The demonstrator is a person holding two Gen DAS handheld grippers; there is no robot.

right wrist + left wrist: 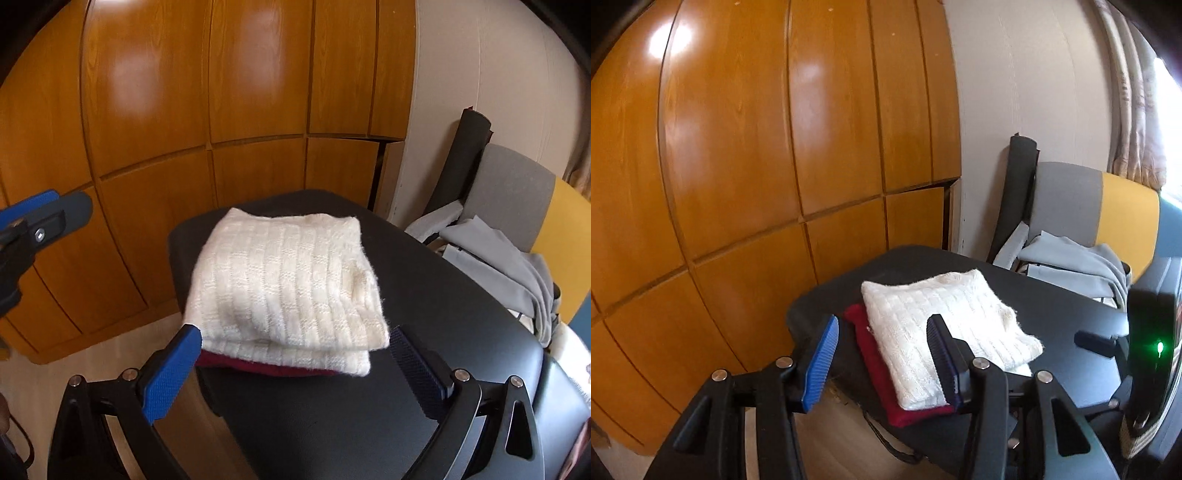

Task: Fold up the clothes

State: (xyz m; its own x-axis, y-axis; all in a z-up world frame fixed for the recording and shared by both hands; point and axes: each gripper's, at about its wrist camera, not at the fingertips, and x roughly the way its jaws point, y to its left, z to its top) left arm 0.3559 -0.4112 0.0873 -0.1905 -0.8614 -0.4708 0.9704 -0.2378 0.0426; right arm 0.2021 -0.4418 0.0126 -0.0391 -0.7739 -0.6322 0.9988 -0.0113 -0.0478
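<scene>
Looks nearly done, going by the neat pile. On the black table, toward 12 o'clock from the right gripper: one white knit sweater, folded into a flat square. Under it, one dark red garment, also folded, peeking out at the near edge. Two folded pieces in one stack.

Far left in the right view, around 9 o'clock: left gripper, jaws apart, nothing between them, hanging above the stack without touching. Next, at 6 o'clock: right gripper, jaws spread wide, nothing held, the stack's near edge just past the tips.

Off at 3 o'clock: one chair with loose grey clothes heaped on it. Not folded yet, so probably still some work left. Hard to count those pieces. Maybe two or three.

Behind everything: wooden cupboard doors.
</scene>
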